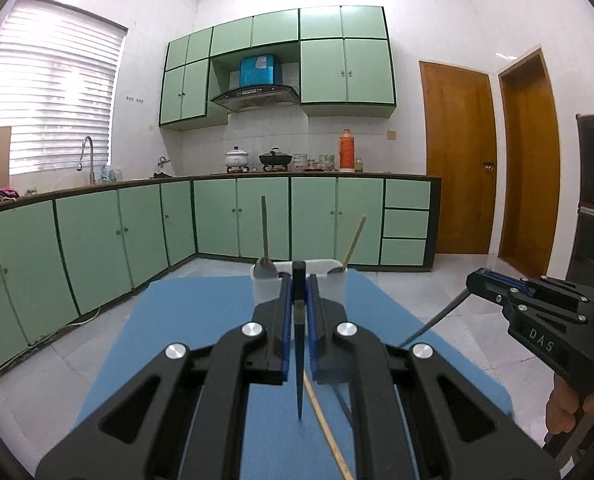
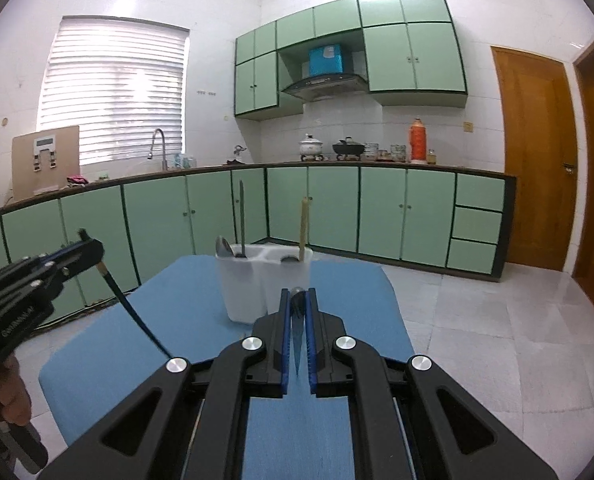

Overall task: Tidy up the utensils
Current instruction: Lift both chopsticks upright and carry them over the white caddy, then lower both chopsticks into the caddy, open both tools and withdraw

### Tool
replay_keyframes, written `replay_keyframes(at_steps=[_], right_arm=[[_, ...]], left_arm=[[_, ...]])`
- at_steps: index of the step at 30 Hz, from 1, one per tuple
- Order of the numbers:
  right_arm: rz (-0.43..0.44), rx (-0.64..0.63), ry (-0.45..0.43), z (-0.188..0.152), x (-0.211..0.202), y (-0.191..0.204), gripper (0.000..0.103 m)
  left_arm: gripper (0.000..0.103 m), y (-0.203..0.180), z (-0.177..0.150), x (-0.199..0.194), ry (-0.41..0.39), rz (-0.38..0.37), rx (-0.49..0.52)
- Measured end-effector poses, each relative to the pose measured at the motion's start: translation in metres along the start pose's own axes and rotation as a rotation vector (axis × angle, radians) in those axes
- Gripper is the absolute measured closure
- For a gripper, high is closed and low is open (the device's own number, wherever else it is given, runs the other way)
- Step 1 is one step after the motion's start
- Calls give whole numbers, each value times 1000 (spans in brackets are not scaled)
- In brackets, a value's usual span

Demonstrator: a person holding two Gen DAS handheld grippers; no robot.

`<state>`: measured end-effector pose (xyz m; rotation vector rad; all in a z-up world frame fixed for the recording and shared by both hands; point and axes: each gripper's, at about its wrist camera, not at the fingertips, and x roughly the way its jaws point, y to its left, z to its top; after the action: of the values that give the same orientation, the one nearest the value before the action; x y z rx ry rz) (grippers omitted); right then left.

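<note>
A white utensil holder (image 2: 257,280) with compartments stands at the far end of the blue mat (image 2: 177,320); it also shows in the left wrist view (image 1: 265,286). A metal spoon (image 2: 241,216) stands in its left compartment and a wooden chopstick (image 2: 303,226) in its right. My left gripper (image 1: 298,292) is shut on a dark chopstick (image 1: 299,360), which points down at the mat. My right gripper (image 2: 297,304) is shut on a metal utensil (image 2: 297,332), seen from the side in the left wrist view (image 1: 437,316). A wooden chopstick (image 1: 329,428) lies on the mat.
The mat covers a table (image 1: 177,320) in a kitchen. Green cabinets (image 1: 237,220) and a counter with pots run along the far wall. Tiled floor (image 2: 477,320) lies to the right, with wooden doors (image 1: 457,152) beyond.
</note>
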<state>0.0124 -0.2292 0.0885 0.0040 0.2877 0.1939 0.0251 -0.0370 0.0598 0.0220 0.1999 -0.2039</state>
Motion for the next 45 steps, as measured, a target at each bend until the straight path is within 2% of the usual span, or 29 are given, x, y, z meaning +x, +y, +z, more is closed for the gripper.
replay_keyframes(at_steps=[6,17,22,26,32,36,40,45], right_arm=[[65,9,50,32,15,-3,96],[140,-25,32,85,23,3,96],[182,-16,3,119,22,3,96],[154,-43,-35,146,26,3,96],[145,-56,-43,176,47,3,96],[136,-65,-22,183,71,3,96],[128,-67,24,182,104,1,96],[121,-53,91,169,146,-4,96]], left_arm=[[97,7,23,11,-7,-19,-6],[97,17,60,28,-49,-42,-20],[97,18,94,36,-116,-50,-26],[97,17,121,46,-174,-49,-25],[97,14,162,80,-254,-36,-28],[97,13,176,106,-278,-31,-30],[97,15,180,143,-273,-31,-37],[97,22,170,192,-242,-20,-47]])
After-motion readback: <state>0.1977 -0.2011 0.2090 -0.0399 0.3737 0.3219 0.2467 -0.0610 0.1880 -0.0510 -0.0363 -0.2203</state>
